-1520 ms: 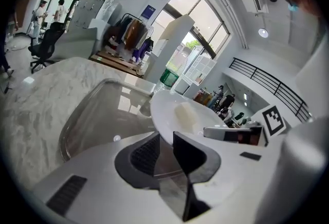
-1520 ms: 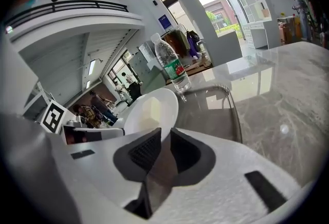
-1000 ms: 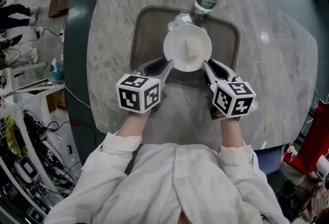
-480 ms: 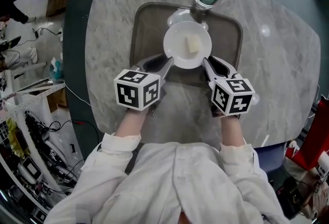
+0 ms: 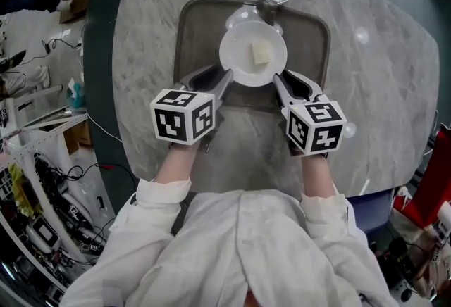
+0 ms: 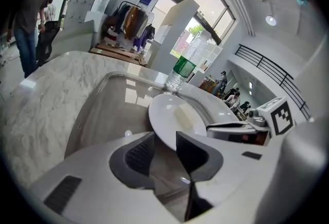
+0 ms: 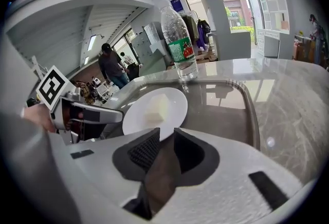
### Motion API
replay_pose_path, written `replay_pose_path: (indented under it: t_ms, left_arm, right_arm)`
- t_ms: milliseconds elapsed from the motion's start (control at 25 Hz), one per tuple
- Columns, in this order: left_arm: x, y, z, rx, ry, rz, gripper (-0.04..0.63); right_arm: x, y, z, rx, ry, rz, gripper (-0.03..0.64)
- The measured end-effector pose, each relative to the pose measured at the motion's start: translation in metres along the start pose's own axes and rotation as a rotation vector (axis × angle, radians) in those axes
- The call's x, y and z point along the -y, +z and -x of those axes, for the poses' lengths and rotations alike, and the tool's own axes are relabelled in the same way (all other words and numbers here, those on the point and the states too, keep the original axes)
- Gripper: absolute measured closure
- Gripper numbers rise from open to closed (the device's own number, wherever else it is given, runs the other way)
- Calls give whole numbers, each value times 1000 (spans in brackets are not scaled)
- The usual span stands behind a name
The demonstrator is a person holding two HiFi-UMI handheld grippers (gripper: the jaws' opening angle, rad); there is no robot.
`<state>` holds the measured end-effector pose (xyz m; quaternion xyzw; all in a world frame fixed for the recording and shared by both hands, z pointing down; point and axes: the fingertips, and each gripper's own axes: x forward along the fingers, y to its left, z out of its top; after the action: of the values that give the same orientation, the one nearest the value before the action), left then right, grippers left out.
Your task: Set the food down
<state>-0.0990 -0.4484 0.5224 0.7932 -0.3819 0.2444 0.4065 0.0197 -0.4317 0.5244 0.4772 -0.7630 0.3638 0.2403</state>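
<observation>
1. A marble table (image 5: 394, 87) carried a brown tray (image 5: 190, 38). Only the head view showed the cable-strewn floor (image 5: 35, 52) at the left.
2. Only the gripper views showed the tall windows (image 6: 205, 7) and bystanders (image 7: 110, 66). The right gripper view showed the whole bottle (image 7: 178, 38), green-labelled, at the tray's far rim. The head view cut off its cap.
3. The white plate (image 5: 236, 63), bearing a pale food block (image 5: 261, 53), lay over the tray's middle. Contact with the tray floor could not be confirmed.
4. The left gripper (image 6: 164, 148) had its jaws opening, with the plate's rim between the pads but not pinched.
5. The right gripper (image 7: 165, 141) was clenched on the plate's near rim.
</observation>
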Motion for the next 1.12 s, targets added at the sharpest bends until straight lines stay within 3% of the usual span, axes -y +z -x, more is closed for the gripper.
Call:
replay_pose_path:
  t_ms: [320,680,1120]
  left_arm:
    - [11,0,18,54,0,1,476]
    - [60,-11,55,172,-25,-38,495]
    - [174,-32,107,416,-198,-168,552]
  right_arm:
    - [-8,3,25,61,30,34,568]
    - [-16,5,93,215,69,89,591]
    - [-30,-35,191,335,154,110,609]
